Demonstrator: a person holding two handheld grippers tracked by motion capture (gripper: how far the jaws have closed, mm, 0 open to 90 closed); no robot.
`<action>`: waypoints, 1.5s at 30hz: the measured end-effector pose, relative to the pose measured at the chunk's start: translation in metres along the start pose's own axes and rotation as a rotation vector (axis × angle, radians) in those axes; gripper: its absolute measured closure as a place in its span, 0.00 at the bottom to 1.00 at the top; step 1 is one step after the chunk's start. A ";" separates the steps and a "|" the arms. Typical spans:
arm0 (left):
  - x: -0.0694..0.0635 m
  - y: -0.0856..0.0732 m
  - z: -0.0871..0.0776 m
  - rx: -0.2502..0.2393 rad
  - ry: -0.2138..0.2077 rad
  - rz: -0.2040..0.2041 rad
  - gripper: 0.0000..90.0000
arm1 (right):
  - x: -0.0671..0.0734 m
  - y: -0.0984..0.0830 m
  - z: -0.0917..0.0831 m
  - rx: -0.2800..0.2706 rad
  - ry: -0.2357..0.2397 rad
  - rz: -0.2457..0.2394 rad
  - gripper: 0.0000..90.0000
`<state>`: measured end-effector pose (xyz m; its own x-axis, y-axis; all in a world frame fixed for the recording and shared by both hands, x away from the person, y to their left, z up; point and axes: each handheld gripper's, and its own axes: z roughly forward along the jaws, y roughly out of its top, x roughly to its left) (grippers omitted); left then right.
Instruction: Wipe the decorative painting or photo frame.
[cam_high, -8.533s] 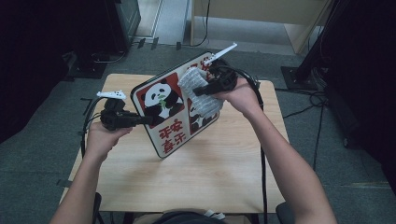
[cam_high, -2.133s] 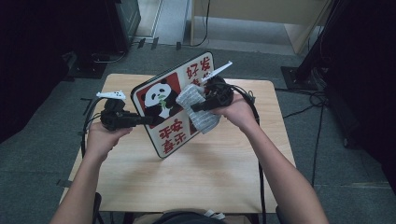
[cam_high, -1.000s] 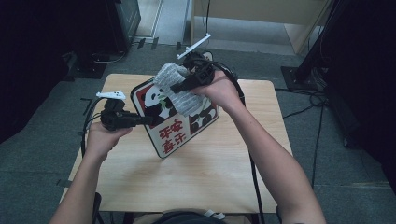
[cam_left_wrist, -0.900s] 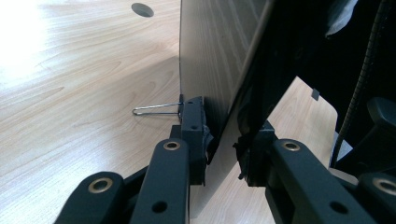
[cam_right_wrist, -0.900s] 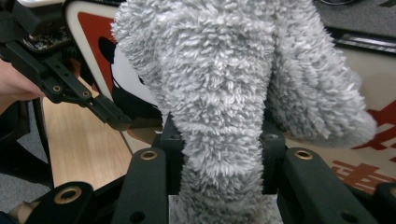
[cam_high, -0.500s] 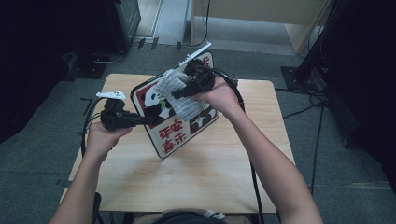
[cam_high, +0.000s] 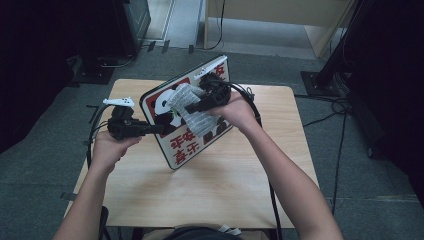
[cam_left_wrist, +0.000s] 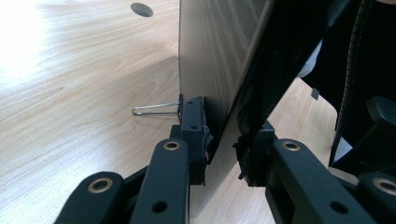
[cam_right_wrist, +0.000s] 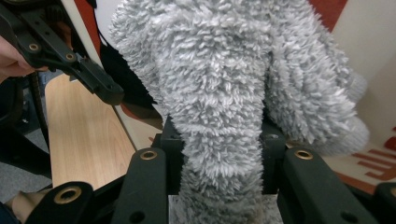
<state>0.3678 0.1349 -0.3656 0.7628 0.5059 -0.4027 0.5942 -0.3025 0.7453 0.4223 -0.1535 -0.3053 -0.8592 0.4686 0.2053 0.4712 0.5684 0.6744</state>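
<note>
High view: left tongs (cam_high: 159, 129) clamped on board (cam_high: 187, 145) edge, right tongs (cam_high: 192, 107) clamped on grey cloth (cam_high: 192, 112). Risk: hard wiping could twist board loose.

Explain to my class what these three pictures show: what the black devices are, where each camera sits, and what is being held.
There is no robot here. A person holds a hand-operated tool with two black jaws in each hand.

The high view looks down on a wooden table from above. The other two pictures come from small cameras riding on the tools, looking along their jaws.

The left gripper is clamped on the edge of a panda sign, a board with pandas and red characters, and holds it tilted up off the table. In the left gripper view you see that board edge-on between the jaws, with a small wire clip beside them.

The right gripper grips a fluffy grey cloth and presses it against the face of the sign, apparently to wipe it. The right gripper view shows that cloth close up between the jaws.
</note>
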 end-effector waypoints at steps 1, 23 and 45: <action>0.000 0.000 0.000 0.000 0.001 0.000 0.84 | 0.000 -0.001 0.001 -0.001 0.002 -0.001 0.72; -0.001 0.000 0.000 0.000 -0.001 0.001 0.84 | -0.006 -0.035 0.022 0.014 0.031 0.020 0.72; 0.000 0.000 0.000 -0.001 -0.001 0.000 0.84 | -0.012 -0.072 0.046 0.038 0.055 0.049 0.72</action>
<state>0.3675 0.1345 -0.3655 0.7630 0.5055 -0.4030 0.5940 -0.3020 0.7457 0.4077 -0.1689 -0.3888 -0.8440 0.4595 0.2767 0.5194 0.5714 0.6354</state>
